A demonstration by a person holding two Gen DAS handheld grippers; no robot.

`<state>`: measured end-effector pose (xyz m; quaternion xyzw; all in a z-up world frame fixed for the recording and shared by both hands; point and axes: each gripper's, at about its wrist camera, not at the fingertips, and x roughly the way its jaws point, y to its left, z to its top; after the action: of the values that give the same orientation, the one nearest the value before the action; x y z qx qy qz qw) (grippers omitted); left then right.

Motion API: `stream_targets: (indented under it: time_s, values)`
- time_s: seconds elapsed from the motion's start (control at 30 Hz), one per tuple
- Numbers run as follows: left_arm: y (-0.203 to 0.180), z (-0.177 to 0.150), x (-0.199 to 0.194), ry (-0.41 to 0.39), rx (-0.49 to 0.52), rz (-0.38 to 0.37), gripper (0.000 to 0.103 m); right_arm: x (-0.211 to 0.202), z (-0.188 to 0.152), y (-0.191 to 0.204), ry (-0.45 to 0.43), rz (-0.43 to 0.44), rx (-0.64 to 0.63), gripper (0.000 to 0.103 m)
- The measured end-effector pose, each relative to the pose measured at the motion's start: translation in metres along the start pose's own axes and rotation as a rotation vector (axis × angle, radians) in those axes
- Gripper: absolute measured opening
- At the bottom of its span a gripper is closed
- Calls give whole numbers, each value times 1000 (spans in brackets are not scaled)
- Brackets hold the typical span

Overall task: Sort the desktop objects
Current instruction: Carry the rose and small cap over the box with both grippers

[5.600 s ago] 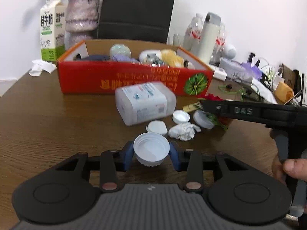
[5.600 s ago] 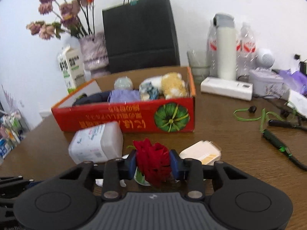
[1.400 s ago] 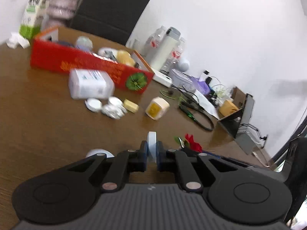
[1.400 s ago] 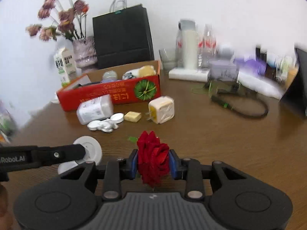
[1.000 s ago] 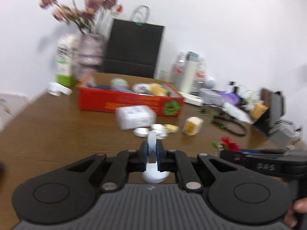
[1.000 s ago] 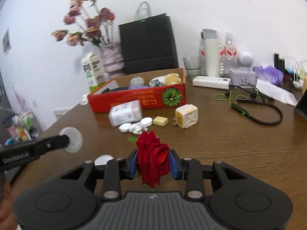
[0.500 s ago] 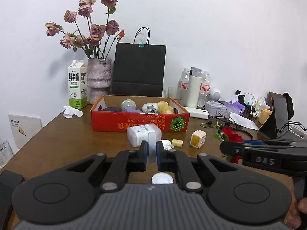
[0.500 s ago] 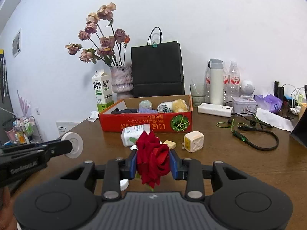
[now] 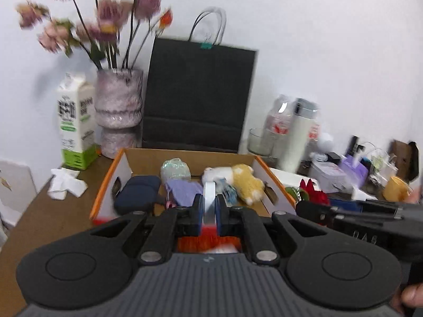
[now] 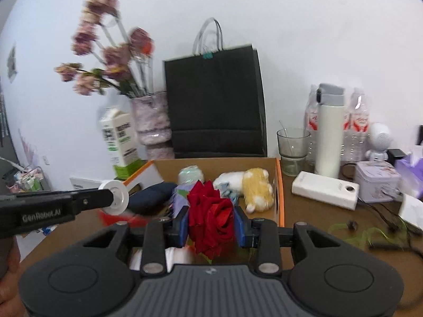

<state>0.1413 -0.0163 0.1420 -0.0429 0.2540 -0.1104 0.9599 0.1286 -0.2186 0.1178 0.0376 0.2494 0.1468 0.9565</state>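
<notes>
White lid (image 9: 210, 198) pinched edge-on in left claw (image 9: 210, 208); right claw (image 10: 211, 223) pinches red rose (image 10: 211, 216)

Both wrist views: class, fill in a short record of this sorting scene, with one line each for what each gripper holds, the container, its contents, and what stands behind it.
left gripper: shut on a white lid, held edge-on
right gripper: shut on a red rose
container: open red cardboard box
contents: yellow plush toy, dark blue pouch, purple item, wrapped ball
behind box: black paper bag, vase of flowers, milk carton
</notes>
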Motion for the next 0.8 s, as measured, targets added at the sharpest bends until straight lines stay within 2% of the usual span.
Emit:
stream_targets:
  time_s: [0.1, 0.2, 0.3, 0.33, 0.43, 0.53, 0.57, 0.63, 0.67, 0.7, 0.73, 0.77, 0.8]
  values:
    - [14, 28, 71, 150, -35, -35, 10, 63, 24, -12, 98, -20, 29, 33]
    - [22, 40, 124, 231, -31, 23, 10, 124, 37, -22, 239, -62, 63, 33]
    - [32, 44, 170, 325, -83, 46, 10, 170, 40, -32, 356, -80, 133, 33]
    - [33, 42, 182, 347, -106, 72, 10, 181, 39, -34, 378, -96, 151, 33]
    - [27, 35, 208, 409, -91, 86, 10, 201, 31, -28, 412, -118, 150, 33]
    - [24, 32, 210, 434, -89, 112, 16, 207, 32, -27, 412, -136, 145, 44]
    - [24, 34, 205, 418, -90, 109, 22, 206, 34, -28, 409, -149, 149, 45]
    - [28, 39, 192, 386, -96, 112, 42, 202, 38, -31, 395, -135, 164, 46]
    - [30, 42, 186, 373, -101, 114, 57, 198, 41, -33, 388, -133, 175, 48]
    - [32, 45, 178, 362, -103, 111, 70, 193, 44, -35, 383, -143, 186, 59]
    - [34, 49, 172, 364, -103, 108, 77, 187, 47, -37, 377, -156, 196, 69]
    - [37, 51, 167, 372, -108, 111, 87, 181, 50, -38, 372, -164, 203, 73]
    - [38, 52, 161, 380, -112, 119, 93, 176, 51, -38, 368, -163, 204, 78]
